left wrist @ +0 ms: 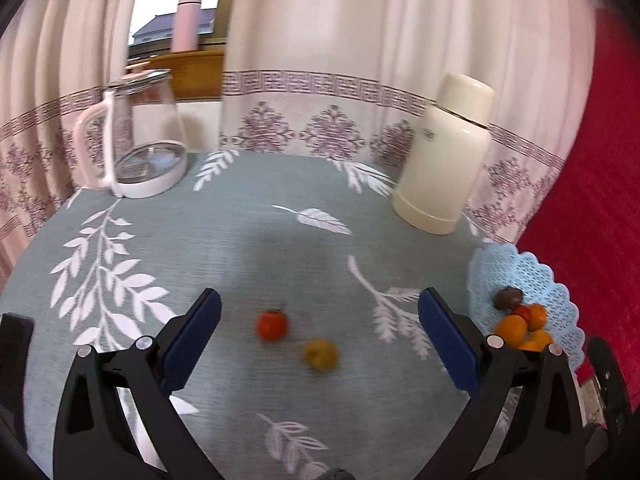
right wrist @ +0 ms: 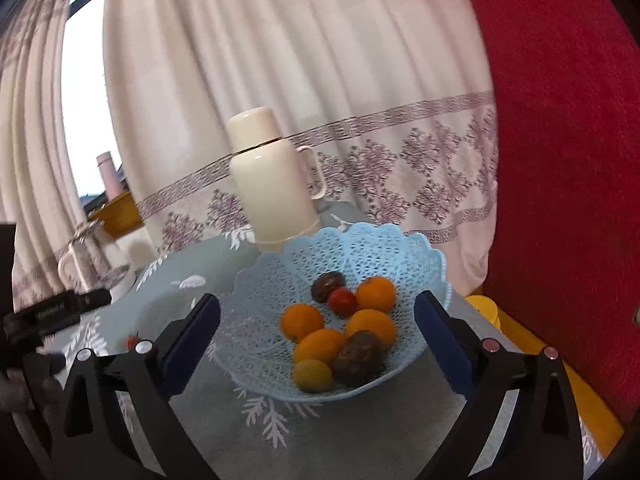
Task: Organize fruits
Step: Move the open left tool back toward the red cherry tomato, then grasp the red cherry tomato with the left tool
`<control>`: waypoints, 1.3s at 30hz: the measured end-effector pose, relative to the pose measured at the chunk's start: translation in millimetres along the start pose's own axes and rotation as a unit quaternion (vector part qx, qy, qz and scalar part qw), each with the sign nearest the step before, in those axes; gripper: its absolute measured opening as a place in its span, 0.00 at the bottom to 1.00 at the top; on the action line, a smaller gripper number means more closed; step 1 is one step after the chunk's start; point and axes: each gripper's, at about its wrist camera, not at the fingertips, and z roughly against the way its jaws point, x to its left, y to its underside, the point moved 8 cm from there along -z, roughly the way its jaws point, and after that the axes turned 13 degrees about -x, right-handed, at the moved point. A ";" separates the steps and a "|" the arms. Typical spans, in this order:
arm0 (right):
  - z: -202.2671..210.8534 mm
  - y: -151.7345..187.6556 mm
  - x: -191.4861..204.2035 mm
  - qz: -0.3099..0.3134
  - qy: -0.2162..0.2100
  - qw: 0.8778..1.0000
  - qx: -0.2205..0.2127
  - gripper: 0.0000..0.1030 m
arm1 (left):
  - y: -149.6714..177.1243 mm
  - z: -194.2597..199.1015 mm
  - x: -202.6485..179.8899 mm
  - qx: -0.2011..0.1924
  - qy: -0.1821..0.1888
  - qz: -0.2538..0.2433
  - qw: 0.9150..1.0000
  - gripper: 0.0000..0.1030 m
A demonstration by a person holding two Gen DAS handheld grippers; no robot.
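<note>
Left hand-held gripper (left wrist: 320,312) – jaws spread wide, nothing held. Between its fingers, on tabletop (left wrist: 240,240): red tomato (left wrist: 272,325), yellow fruit (left wrist: 321,354) just beside it at 4 o'clock. Blue lace basket (left wrist: 532,280) at 3 o'clock, by tabletop edge.

Right hand-held gripper (right wrist: 318,312) – jaws wide apart, empty, framing basket (right wrist: 384,248). Inside: four oranges (right wrist: 302,321), small red tomato (right wrist: 342,301), two dark brown fruits (right wrist: 358,356), one yellow fruit (right wrist: 312,376). Cream thermos (right wrist: 272,184) at 12 o'clock behind basket; glass kettle (left wrist: 140,136) at 10 o'clock in left view.
</note>
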 end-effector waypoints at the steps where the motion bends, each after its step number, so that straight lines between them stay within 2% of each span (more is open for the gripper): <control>1: 1.1 0.8 4.1 0.008 -0.005 1.000 0.000 0.94 | -1.0 -0.6 5.8 0.000 -0.006 0.003 1.000 0.97; 12: -0.4 5.4 18.8 0.026 -0.034 0.999 0.016 0.94 | -0.5 -12.3 45.7 0.008 -0.048 0.023 0.999 0.97; 24: 0.8 10.9 35.6 0.049 -0.064 0.996 0.027 0.94 | 25.6 -36.0 55.1 0.046 -0.062 0.016 0.997 0.96; 28: 1.0 11.8 38.6 0.054 -0.069 0.996 0.029 0.94 | 35.7 -46.4 56.0 0.064 -0.060 0.014 0.996 0.80; 31: 0.6 12.2 40.7 0.059 -0.071 0.995 0.031 0.93 | 42.1 -52.9 55.3 0.075 -0.055 0.010 0.996 0.71; 37: -0.2 12.9 43.9 0.064 -0.074 0.995 0.034 0.93 | 53.4 -65.1 50.7 0.097 -0.038 0.009 0.995 0.70; 39: -0.8 13.5 45.1 0.066 -0.075 0.994 0.035 0.93 | 57.3 -69.6 49.8 0.105 -0.034 0.009 0.994 0.64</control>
